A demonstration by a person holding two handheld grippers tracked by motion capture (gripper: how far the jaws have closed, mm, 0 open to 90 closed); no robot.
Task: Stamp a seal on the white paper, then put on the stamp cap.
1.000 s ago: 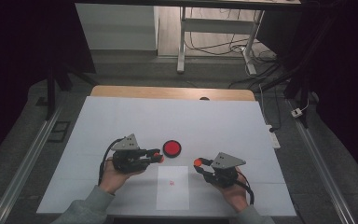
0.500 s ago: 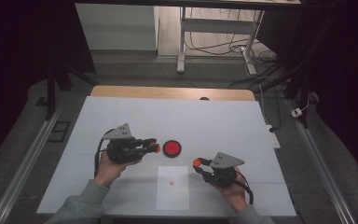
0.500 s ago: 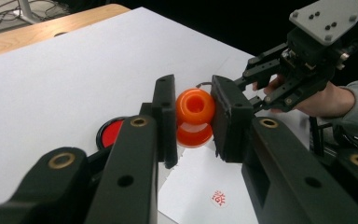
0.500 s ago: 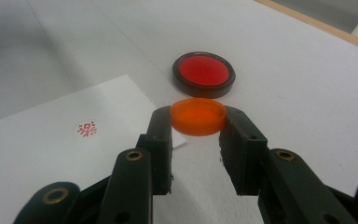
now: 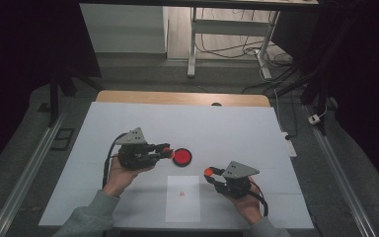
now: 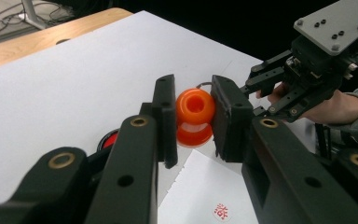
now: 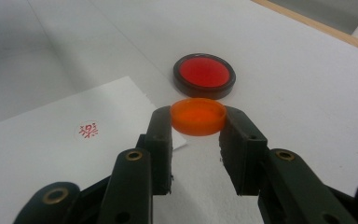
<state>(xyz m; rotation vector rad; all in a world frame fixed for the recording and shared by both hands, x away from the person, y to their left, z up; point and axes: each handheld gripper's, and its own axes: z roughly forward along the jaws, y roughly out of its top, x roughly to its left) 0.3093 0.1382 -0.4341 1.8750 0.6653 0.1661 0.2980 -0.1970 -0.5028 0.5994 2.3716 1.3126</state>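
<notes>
The left gripper (image 6: 193, 116) clamped the rigid, light orange stamp (image 6: 195, 116) at its waist beside the ink pad (image 5: 181, 157), while the right gripper (image 7: 198, 123) pinched its slippery cap (image 7: 198, 115) by the rim.

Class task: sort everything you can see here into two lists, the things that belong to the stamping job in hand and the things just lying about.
In the job:
- orange stamp, held in the left gripper
- orange cap, held in the right gripper
- red ink pad
- stamped paper

Lying about:
- cables on the floor
- white table leg

Red pad's (image 6: 108, 138) right half behind left tool (image 6: 193, 112); paper's mark (image 5: 181, 193) illegible
</notes>
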